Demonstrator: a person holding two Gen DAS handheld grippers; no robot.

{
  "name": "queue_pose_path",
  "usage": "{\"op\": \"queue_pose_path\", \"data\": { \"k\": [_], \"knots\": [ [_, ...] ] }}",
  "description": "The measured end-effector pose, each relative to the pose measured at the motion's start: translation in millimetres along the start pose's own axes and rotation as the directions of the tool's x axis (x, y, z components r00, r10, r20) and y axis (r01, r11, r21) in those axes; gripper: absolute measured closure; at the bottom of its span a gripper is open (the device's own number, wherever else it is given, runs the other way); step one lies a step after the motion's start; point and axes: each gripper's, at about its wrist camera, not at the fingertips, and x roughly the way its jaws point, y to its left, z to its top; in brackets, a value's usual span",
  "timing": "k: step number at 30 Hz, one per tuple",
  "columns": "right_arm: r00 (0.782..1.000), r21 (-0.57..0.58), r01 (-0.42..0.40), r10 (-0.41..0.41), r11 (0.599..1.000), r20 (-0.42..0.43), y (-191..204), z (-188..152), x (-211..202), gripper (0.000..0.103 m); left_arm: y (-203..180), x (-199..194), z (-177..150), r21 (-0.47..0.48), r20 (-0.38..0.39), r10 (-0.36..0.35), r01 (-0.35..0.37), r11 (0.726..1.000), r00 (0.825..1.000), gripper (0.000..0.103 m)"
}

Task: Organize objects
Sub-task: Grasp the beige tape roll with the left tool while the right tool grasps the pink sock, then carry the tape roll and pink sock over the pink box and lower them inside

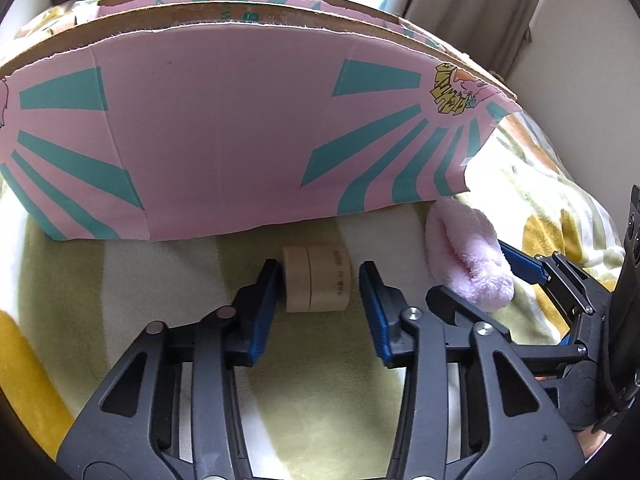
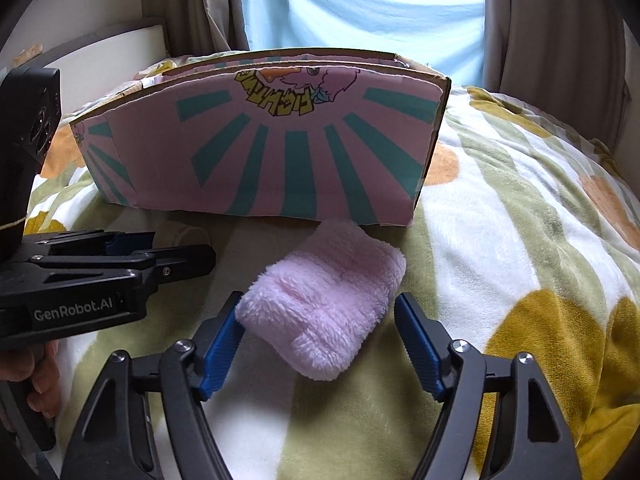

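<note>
A pink cardboard box [image 1: 224, 132] with teal rays stands on a flowered blanket; it also shows in the right wrist view [image 2: 280, 160]. A small tan cylinder [image 1: 316, 278] lies on its side in front of the box, between the fingers of my open left gripper [image 1: 318, 280]; the left finger touches it, the right finger stands apart. The cylinder shows partly behind the left gripper [image 2: 160, 248] in the right wrist view [image 2: 192, 234]. A folded fluffy pink cloth [image 2: 324, 300] lies between the fingers of my open right gripper [image 2: 318, 310]. The cloth [image 1: 468, 256] and right gripper [image 1: 524, 268] show in the left wrist view.
The blanket [image 2: 520, 240] covers a soft, uneven surface, with white, green, yellow and orange patches. Curtains [image 2: 540, 20] and a bright window lie behind the box. A white wall panel [image 2: 112, 56] stands at the far left. The person's hand [image 2: 36, 376] holds the left gripper's handle.
</note>
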Motion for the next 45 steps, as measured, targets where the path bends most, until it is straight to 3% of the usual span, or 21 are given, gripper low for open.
{"op": "queue_pose_path", "data": {
  "k": [3, 17, 28, 38, 45],
  "knots": [
    [1.0, -0.003, -0.001, 0.001, 1.0, 0.002, 0.3, 0.3, 0.2, 0.04, 0.4, 1.1, 0.1, 0.002, -0.003, 0.004, -0.004, 1.0, 1.0, 0.074],
    [1.0, -0.012, 0.012, -0.011, 1.0, 0.027, 4.7, 3.3, -4.2, 0.057, -1.0, -1.4, 2.6, 0.007, -0.004, 0.0, 0.0, 1.0, 1.0, 0.075],
    [0.998, -0.011, 0.009, -0.008, 1.0, 0.07, 7.0, 7.6, -14.4, 0.061, -1.9, -14.5, 3.0, 0.006, -0.006, -0.004, 0.004, 1.0, 1.0, 0.078],
    [0.998, 0.023, -0.004, 0.002, 1.0, 0.063, 0.9, 9.0, -32.3, 0.062, -3.8, -58.2, 9.6, 0.01, 0.041, -0.007, 0.007, 1.0, 0.999, 0.078],
    [0.997, 0.038, -0.001, -0.002, 0.999, 0.073, -7.8, 28.1, -62.9, 0.062, 4.2, -106.9, 25.8, 0.017, 0.096, 0.003, -0.005, 1.0, 0.995, 0.078]
  ]
}}
